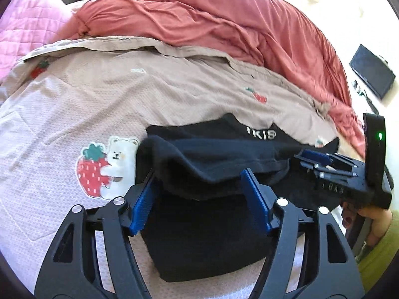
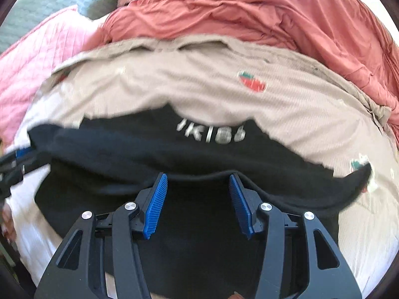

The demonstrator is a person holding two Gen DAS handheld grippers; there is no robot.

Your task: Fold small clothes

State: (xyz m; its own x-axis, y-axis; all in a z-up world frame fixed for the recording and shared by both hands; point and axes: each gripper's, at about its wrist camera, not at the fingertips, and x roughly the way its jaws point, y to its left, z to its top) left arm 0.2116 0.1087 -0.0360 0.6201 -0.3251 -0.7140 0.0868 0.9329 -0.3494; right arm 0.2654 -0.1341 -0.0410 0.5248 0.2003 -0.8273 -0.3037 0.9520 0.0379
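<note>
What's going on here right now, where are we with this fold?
A person with a gripper in each hand is folding a black garment on a beige strawberry-print blanket. The left gripper is open, its blue pads either side of a raised fold of the cloth, not pressing it. The right gripper is also open over the same garment, gripping nothing. A red duvet is bunched behind.

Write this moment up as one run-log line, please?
left gripper: open over black garment | right gripper: open, same garment | surface: strawberry-print cover

"IKIS" on black garment [image 1: 260, 134]
</note>
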